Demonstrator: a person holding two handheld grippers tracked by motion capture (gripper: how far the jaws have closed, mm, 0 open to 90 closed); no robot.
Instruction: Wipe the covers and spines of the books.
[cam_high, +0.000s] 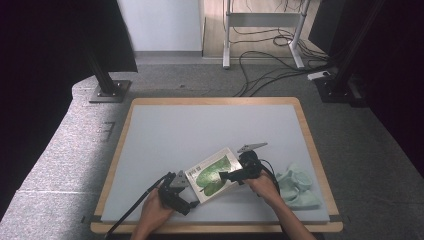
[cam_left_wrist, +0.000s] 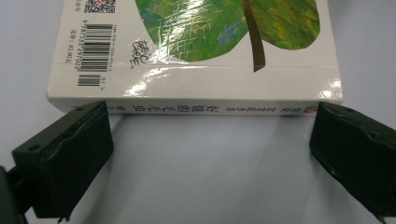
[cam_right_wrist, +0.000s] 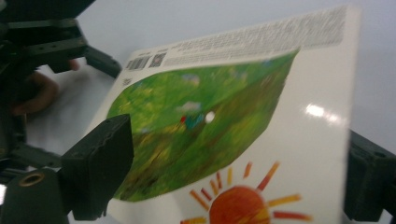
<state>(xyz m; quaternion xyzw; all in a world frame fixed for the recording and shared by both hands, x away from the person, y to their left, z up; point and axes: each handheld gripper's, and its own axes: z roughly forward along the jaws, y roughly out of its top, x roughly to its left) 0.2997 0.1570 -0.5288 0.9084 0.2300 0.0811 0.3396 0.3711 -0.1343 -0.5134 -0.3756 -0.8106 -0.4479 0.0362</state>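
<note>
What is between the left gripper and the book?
Nothing visible. The left gripper faces the book's spine with open jaws, and between them is bare table. The cloth lies off on the other side.

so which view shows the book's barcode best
The left gripper view: the barcode on the book is close and sharp, its bars distinct. The right gripper view shows it small and blurred; in the high view it's too small to tell.

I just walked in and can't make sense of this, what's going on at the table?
A person is working on a picture book that lies on the grey table. The left gripper sits at the book's spine edge with its jaws spread wide, pinching nothing. The right gripper reaches over the leaf cover from the other side, jaws also open. A pale green cloth lies crumpled to the right.
</note>
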